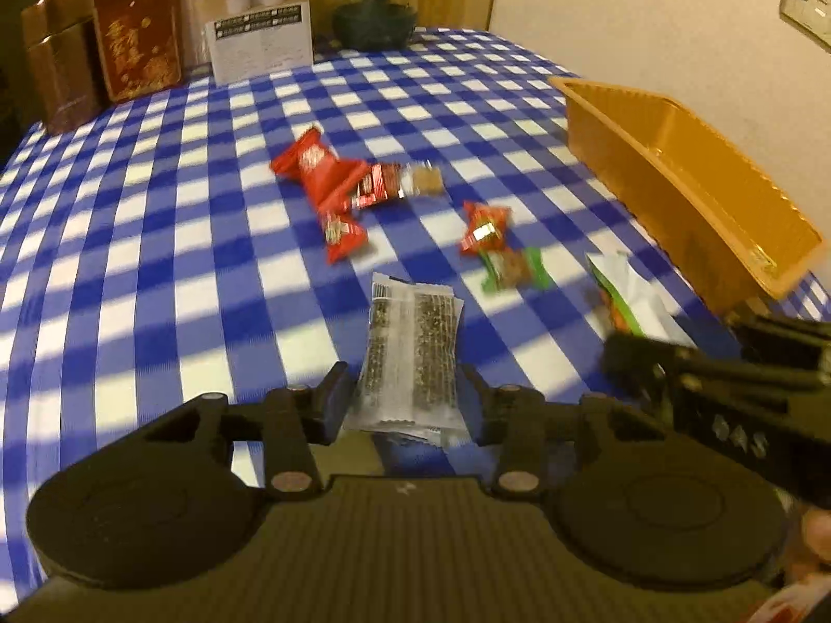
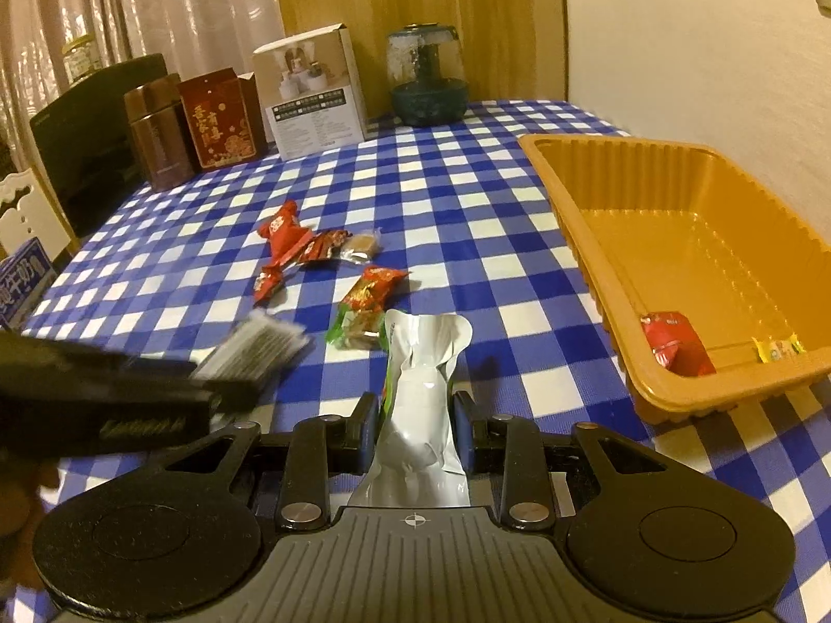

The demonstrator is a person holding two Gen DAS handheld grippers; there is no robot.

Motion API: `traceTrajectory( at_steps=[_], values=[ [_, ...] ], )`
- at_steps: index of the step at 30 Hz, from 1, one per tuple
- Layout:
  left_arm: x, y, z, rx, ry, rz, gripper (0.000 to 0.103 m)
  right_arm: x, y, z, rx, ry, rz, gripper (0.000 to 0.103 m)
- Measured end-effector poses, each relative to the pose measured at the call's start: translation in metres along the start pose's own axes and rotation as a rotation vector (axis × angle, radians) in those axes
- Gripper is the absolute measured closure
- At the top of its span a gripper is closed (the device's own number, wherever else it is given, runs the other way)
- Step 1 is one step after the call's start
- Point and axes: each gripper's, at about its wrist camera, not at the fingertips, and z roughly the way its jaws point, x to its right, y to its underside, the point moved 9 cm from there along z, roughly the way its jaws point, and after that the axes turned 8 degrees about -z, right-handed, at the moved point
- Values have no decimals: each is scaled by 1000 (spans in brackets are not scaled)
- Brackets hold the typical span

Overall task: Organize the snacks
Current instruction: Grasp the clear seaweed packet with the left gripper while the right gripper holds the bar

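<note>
Left wrist view: the left gripper [image 1: 405, 394] is clamping a dark seaweed packet [image 1: 410, 358] above the checked tablecloth [image 1: 156, 259], with the orange tray [image 1: 691, 176] sitting well off to its right. Right wrist view: the right gripper [image 2: 415, 431] is pinching a white pouch [image 2: 423, 405] — left of the tray [image 2: 571, 239], which is holding a red packet [image 2: 675, 345] near its front wall — while loose red snacks [image 2: 296, 249] are lying further left.
</note>
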Motion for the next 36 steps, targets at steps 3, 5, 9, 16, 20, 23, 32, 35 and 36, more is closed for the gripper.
traceTrajectory(
  at_steps=[3, 5, 9, 16, 20, 23, 32, 35, 36],
  values=[
    [3, 14, -11, -7, -1, -5, 63, -3, 4, -5, -9, -9, -9, 72],
    [5, 19, -16, -3, 9, -10, 63, -3, 7, -9, -14, -12, -8, 72],
    [9, 19, -17, 14, 12, 10, 60, 2, 9, -11, -18, -4, 3, 72],
    [12, 14, -4, 13, 12, 14, 60, 9, 12, -7, -32, 2, 23, 72],
    [12, 16, 1, 2, 8, 18, 60, 10, 12, -4, -39, -1, 34, 72],
    [11, 17, 1, -1, -2, 14, 66, 8, 12, -4, -38, -4, 33, 72],
    [17, 22, -11, -1, -1, 15, 69, 5, 9, -9, -26, -12, 25, 72],
    [20, 23, -17, 8, 9, 9, 69, 4, 8, -13, -17, -12, 20, 72],
    [21, 23, -20, 11, 11, 6, 69, 5, 8, -15, -13, -15, 20, 72]
  ],
)
